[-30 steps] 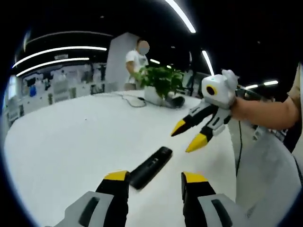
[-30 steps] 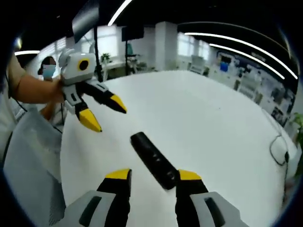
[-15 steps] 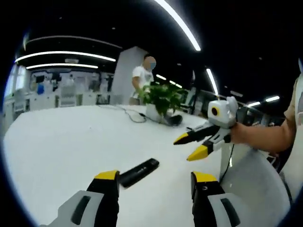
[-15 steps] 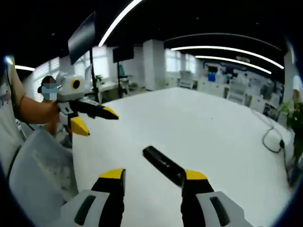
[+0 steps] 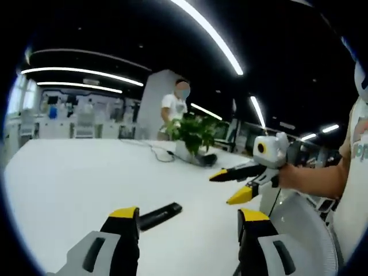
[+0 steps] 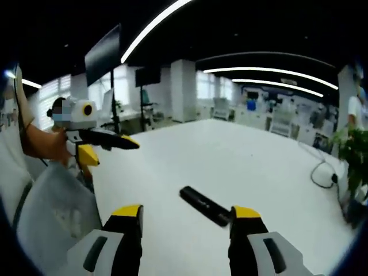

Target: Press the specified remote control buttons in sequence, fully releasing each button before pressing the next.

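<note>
In the left gripper view, the left gripper [image 5: 188, 221] sticks up from the bottom with its two yellow-tipped jaws spread wide, and it holds nothing. Just past its left jaw, the black remote control [image 5: 159, 215] lies flat on the white table [image 5: 69, 172]. The remote is a long thin bar, and its long side runs from low on the left, by the jaw tip, up toward the right. Farther back on the table a green plant [image 5: 192, 129] stands with a dark cable beside it, and a person in a white shirt [image 5: 174, 109] stands behind the plant. On the right, a hand [image 5: 296, 175] holds the right gripper [image 5: 229, 185] in the air above the table, apart from the remote. It points to the left, its jaws are spread apart, and it holds nothing. In the right gripper view, a hand on the left holds the left gripper [image 6: 109, 148] up over the table edge, pointing to the right, with its jaws spread. The right gripper [image 6: 186, 215] rises from the bottom, jaws wide apart and empty. The remote control [image 6: 205, 205] lies just ahead of its right jaw, with its long side running from up on the left down to that jaw tip on the right.
</note>
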{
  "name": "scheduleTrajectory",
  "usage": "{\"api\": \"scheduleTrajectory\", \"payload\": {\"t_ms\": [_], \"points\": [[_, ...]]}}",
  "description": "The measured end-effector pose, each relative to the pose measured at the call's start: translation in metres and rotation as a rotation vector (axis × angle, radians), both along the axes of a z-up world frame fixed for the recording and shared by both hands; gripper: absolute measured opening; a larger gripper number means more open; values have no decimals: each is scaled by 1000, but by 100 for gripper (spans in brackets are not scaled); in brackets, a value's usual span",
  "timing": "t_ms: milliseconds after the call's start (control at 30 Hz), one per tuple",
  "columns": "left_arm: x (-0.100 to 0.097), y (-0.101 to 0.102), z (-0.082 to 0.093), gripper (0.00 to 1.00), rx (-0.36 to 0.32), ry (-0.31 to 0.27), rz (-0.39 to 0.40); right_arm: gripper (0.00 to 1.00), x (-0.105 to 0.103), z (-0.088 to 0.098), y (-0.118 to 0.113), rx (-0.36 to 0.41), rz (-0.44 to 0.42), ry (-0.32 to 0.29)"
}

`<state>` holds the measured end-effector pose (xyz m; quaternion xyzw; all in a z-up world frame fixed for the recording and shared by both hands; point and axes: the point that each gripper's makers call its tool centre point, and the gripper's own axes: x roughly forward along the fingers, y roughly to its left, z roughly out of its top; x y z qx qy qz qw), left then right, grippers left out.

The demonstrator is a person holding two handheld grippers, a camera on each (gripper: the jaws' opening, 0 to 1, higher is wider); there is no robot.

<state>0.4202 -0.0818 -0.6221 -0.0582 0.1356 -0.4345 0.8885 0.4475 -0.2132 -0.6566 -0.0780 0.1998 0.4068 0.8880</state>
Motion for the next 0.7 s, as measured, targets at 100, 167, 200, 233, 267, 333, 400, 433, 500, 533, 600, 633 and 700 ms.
{"api": "scheduleTrajectory", "payload": {"t_ms": [100, 167, 200, 233, 267, 333, 400, 433, 500, 533, 600, 633, 700], "points": [[-5, 2, 4, 72, 0, -19, 19, 60, -5, 2, -2, 7, -10, -12], [-8, 2, 5, 76, -13, -15, 26, 61, -9, 3, -3, 21, -19, -17], [-11, 0, 6, 78, -29, -10, 24, 61, -12, 4, -4, 25, -22, -27], [-12, -2, 6, 81, -34, -6, 20, 62, -14, 4, -4, 26, -24, -27], [-14, -2, 6, 83, -34, -7, 21, 62, -16, 5, -4, 32, -26, -24], [-16, -2, 5, 84, -29, -5, 26, 63, -22, 6, -4, 54, -30, -23], [-19, -3, 4, 84, -28, -2, 22, 63, -27, 7, -5, 53, -36, -34], [-22, -5, 4, 84, -23, -3, 17, 62, -28, 8, -7, 42, -45, -51], [-24, -7, 5, 84, -15, -8, 10, 64, -30, 9, -9, 40, -52, -62], [-26, -7, 6, 84, -13, -15, 8, 66, -31, 9, -10, 41, -59, -56], [-28, -8, 11, 84, -30, -19, 10, 67, -33, 10, -11, 55, -62, -49], [-28, -8, 13, 84, -35, -20, 12, 67, -35, 11, -11, 60, -63, -51], [-30, -9, 16, 84, -43, -20, 19, 67, -36, 11, -10, 62, -62, -49]]}}
